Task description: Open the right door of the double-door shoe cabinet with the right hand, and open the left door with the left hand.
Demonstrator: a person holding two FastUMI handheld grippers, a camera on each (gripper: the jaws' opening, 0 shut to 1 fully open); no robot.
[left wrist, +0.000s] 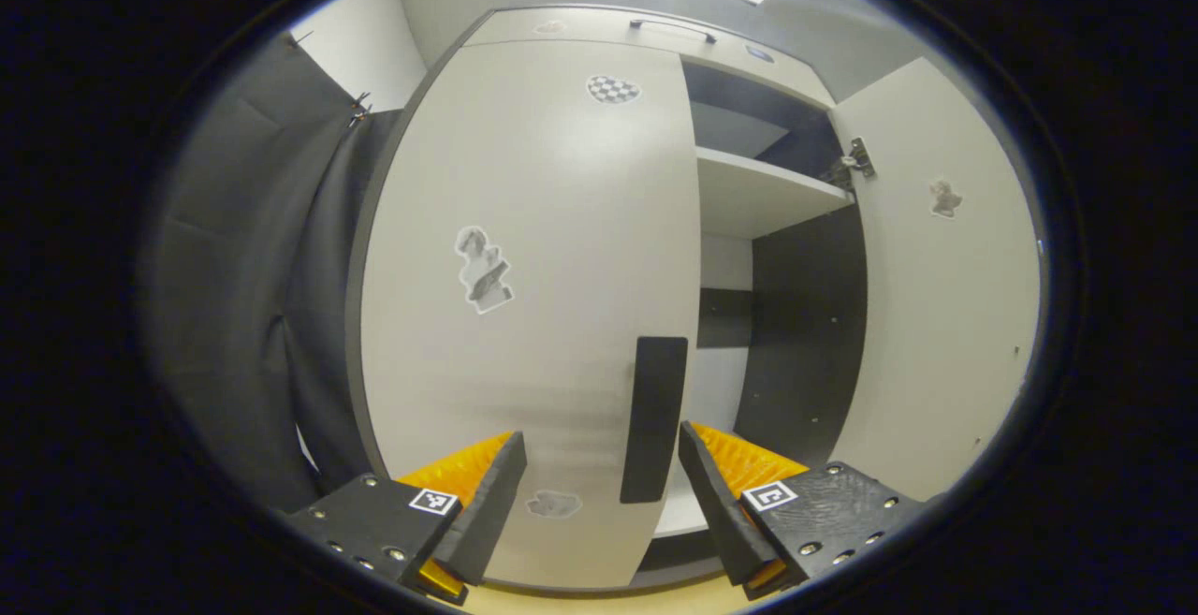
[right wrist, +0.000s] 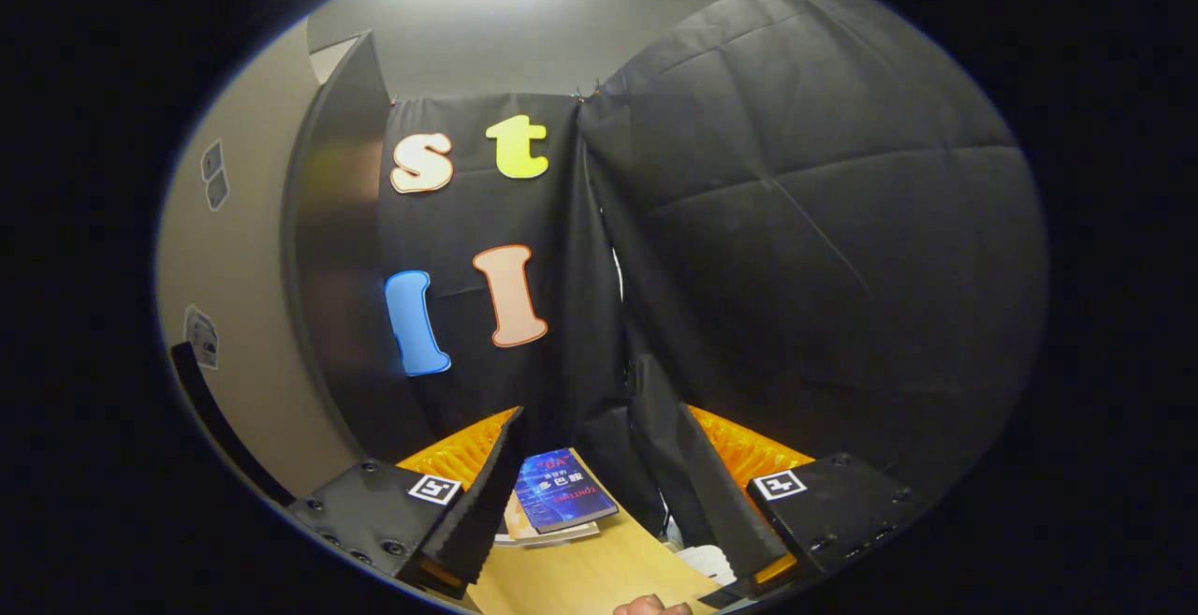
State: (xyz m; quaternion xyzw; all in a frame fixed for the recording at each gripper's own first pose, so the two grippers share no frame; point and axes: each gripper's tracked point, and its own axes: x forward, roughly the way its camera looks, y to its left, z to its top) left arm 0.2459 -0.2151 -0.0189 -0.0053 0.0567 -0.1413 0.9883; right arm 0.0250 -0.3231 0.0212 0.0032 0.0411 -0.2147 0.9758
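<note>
Small stickers are seen on the left door (left wrist: pixel 533 297) of the shoe cabinet (left wrist: pixel 655 25): a checkered one near the top, a figure-shaped one at mid height and a blurred one low down; nothing on them can be read. A square coded marker is fixed on each half of the left gripper (left wrist: pixel 599 484), whose fingers are spread wide with nothing between them. A dark, flat, oblong handle (left wrist: pixel 653 418) is set upright at the door's right edge, just ahead of the gap between the fingers, and whether it is touched cannot be told. The left door is shut; the right door (left wrist: pixel 945 297) is swung open, its hinge (left wrist: pixel 856 161) showing, with a pale shelf (left wrist: pixel 758 194) and dark inner walls behind. The cabinet's surfaces are smooth and matt.

In the right gripper view the right gripper (right wrist: pixel 599 489) is likewise held wide and empty, pointed at creased black cloth (right wrist: pixel 805 250). A book (right wrist: pixel 562 501) with a blue cover lies on a wooden surface (right wrist: pixel 599 568) below; its lettering is too small to make out. A pale door panel (right wrist: pixel 243 315) with stickers is cut off at the left
</note>
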